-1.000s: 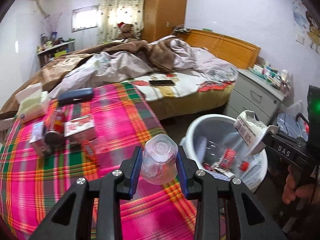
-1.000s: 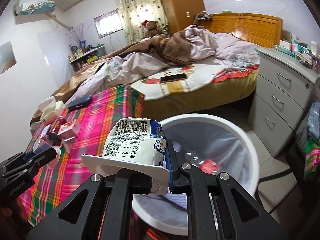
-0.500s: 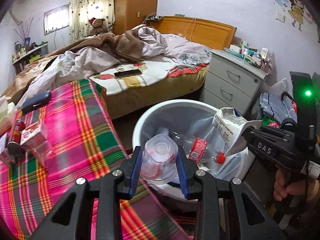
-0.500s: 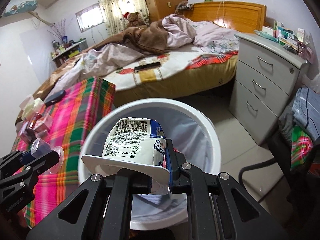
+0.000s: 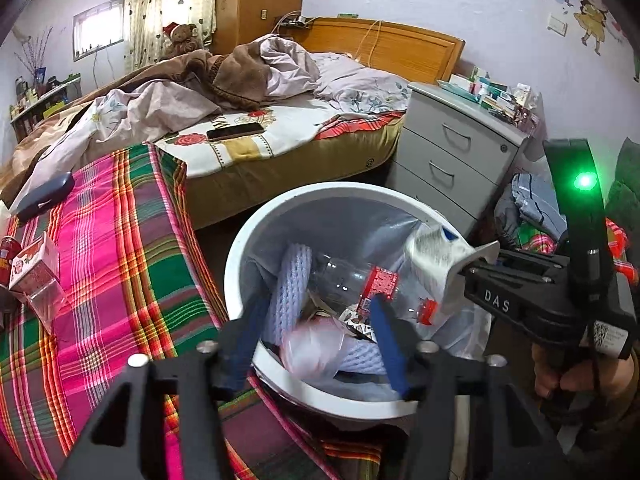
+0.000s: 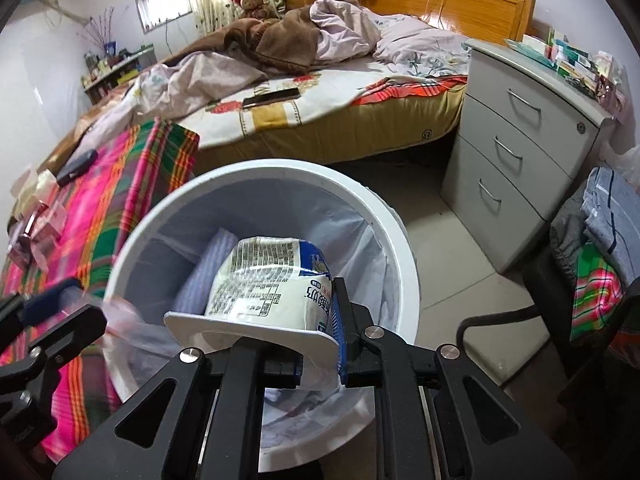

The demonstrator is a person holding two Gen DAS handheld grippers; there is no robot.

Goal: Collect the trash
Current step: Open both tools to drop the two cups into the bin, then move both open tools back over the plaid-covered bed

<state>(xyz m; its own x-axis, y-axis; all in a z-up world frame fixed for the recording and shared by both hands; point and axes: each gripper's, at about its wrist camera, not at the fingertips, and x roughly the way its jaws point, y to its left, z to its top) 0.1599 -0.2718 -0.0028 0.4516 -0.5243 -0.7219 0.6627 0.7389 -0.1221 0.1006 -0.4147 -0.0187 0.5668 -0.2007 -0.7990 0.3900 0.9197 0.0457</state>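
Bedroom clutter frames it all: an unmade bed at the back, a grey drawer unit to its right, and a plaid-covered worktop on the left with a small carton on it. Just right of the worktop stands a white bin lined with a bag, and both grippers hang over it.

Over the bin's near rim, the left gripper has its fingers spreading, and a clear cup, blurred, sits between them over the bin; I cannot tell whether the pads touch it. Beyond those fingers, inside the bin, lie a white foam sleeve and a plastic bottle with a red label.

Further right, the right gripper has fingers easing apart, a white yogurt tub between them, tilted over the bin's mouth.
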